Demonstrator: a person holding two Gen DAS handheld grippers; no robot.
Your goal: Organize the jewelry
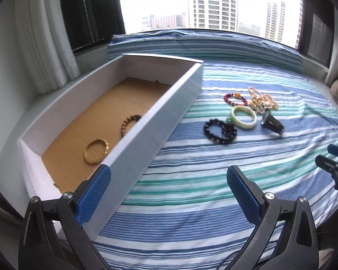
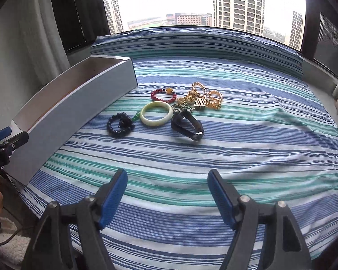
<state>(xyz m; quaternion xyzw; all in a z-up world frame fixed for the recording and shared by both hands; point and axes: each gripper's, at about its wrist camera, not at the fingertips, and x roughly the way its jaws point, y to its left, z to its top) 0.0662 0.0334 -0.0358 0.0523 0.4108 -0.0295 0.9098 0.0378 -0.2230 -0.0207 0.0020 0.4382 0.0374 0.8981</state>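
Right tongs (image 2: 166,180), bottom centre of the right wrist view, spread wide and empty above the striped bed (image 2: 259,157). Straight ahead, toward frame centre: black beads (image 2: 120,124), jade bangle (image 2: 156,113), dark band (image 2: 187,124) with long axis slanting down to the right, then red beads (image 2: 163,95) and tangled gold chains (image 2: 202,99) farther up.

Left tongs (image 1: 169,177), bottom centre of the left wrist view, likewise spread and empty, beside the box (image 1: 160,112) wall. Inside the box, left of centre: gold bracelet (image 1: 96,151) and wooden beads (image 1: 129,124). Loose pile up and to the right in that view.

Probably nearer the pile: right tongs, facing it head-on.
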